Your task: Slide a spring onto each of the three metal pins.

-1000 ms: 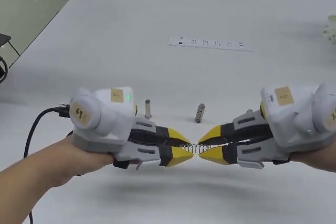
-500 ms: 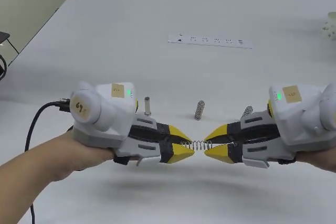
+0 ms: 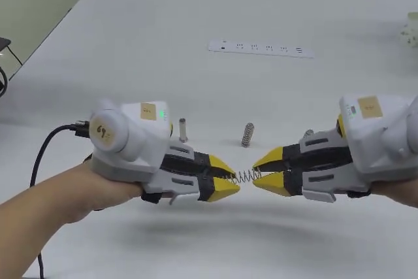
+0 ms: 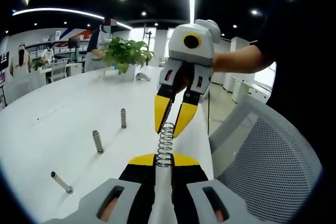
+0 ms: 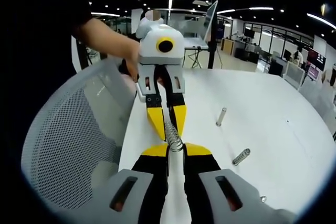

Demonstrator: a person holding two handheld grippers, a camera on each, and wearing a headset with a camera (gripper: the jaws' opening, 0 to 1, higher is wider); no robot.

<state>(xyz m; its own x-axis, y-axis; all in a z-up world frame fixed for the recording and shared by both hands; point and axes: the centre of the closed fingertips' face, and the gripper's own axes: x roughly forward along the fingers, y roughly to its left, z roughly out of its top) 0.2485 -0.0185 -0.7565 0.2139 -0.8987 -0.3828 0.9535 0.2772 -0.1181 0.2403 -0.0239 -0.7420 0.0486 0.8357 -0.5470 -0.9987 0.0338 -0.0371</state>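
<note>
A small metal spring [image 3: 245, 176] hangs in the air between my two grippers, just above the white table. My left gripper [image 3: 234, 180] is shut on its left end and my right gripper [image 3: 256, 173] is shut on its right end. In the left gripper view the spring [image 4: 166, 140] runs from my own jaws up to the right gripper [image 4: 168, 131]. Behind them on the table stand a bare metal pin [image 3: 183, 130], a pin wearing a spring [image 3: 248, 134], and a third sprung pin [image 3: 308, 134] partly hidden by the right gripper.
A white power strip [image 3: 260, 48] lies farther back on the table [image 3: 130, 44]. A black cable [image 3: 49, 145] trails from the left gripper. A mesh chair [image 4: 268, 145] stands at the table's near edge. A potted plant [image 4: 125, 53] sits at the far end.
The grippers have drawn a little apart and the spring between them looks longer. The right gripper has risen slightly.
</note>
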